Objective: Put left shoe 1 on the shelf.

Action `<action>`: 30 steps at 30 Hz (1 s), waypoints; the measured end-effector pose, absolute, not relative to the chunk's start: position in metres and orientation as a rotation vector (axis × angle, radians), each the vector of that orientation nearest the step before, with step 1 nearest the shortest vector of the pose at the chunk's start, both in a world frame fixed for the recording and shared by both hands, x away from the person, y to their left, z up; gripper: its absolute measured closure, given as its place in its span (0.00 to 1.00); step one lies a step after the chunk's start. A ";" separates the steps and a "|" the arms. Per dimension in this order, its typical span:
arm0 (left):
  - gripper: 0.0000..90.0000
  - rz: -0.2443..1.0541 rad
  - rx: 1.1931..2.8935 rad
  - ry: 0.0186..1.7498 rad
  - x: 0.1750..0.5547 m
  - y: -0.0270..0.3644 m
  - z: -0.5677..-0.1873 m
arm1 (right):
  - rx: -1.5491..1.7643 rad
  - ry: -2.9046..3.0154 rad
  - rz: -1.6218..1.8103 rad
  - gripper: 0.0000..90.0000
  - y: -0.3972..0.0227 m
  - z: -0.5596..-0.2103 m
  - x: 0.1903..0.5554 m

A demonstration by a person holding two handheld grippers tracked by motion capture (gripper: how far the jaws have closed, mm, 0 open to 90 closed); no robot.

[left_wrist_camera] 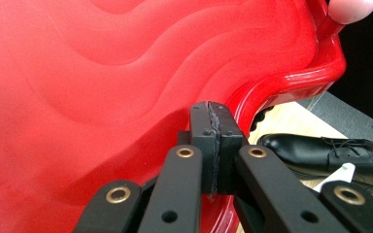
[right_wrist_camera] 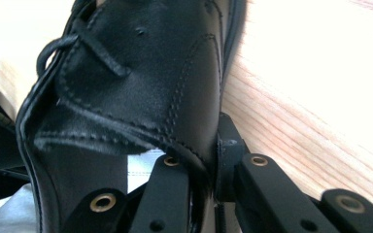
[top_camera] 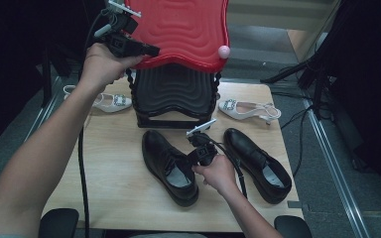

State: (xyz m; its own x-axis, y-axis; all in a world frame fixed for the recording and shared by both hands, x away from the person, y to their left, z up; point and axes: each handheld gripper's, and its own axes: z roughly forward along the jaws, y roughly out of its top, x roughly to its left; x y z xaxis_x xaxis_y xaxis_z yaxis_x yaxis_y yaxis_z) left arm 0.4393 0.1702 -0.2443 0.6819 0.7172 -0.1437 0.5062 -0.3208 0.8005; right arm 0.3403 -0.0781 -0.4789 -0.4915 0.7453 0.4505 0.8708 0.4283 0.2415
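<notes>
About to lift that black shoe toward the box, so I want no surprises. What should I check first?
1. Right gripper clamped on the left black shoe collar: ok.
2. Left gripper pinching the red lid rim, lid raised: ok.
3. Black box opening exposed: cannot tell.
4. Right black shoe apart from the held one: ok.
5. Cable free of shoes: cannot tell.

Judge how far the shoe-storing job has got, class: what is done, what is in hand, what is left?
Done: the red lid is raised off the black box by the left gripper, shut on its edge. In hand: the right gripper is shut on the collar of the left black shoe, which is on the table. Left: probably that shoe, the other black shoe and two white heels, all outside the box.
</notes>
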 end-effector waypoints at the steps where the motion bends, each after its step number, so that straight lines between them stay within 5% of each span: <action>1: 1.00 0.297 1.996 0.943 0.439 0.170 -0.244 | -1.409 -2.403 -0.658 0.97 -0.080 -0.477 0.340; 19: 1.00 0.296 2.004 0.944 0.439 0.170 -0.244 | -1.397 -2.374 -0.835 0.98 -0.096 -0.406 0.339; 30: 1.00 0.298 2.005 0.944 0.439 0.170 -0.244 | -1.529 -2.358 -0.992 0.98 -0.089 -0.379 0.372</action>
State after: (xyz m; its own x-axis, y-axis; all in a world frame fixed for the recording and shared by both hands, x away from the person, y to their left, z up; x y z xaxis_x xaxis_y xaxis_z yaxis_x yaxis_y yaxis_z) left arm 0.4389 0.1701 -0.2438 0.6828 0.7173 -0.1386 0.5074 -0.3291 0.7964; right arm 0.3717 -0.0894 -0.3787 -0.4640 0.7533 0.4660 0.8599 0.2569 0.4411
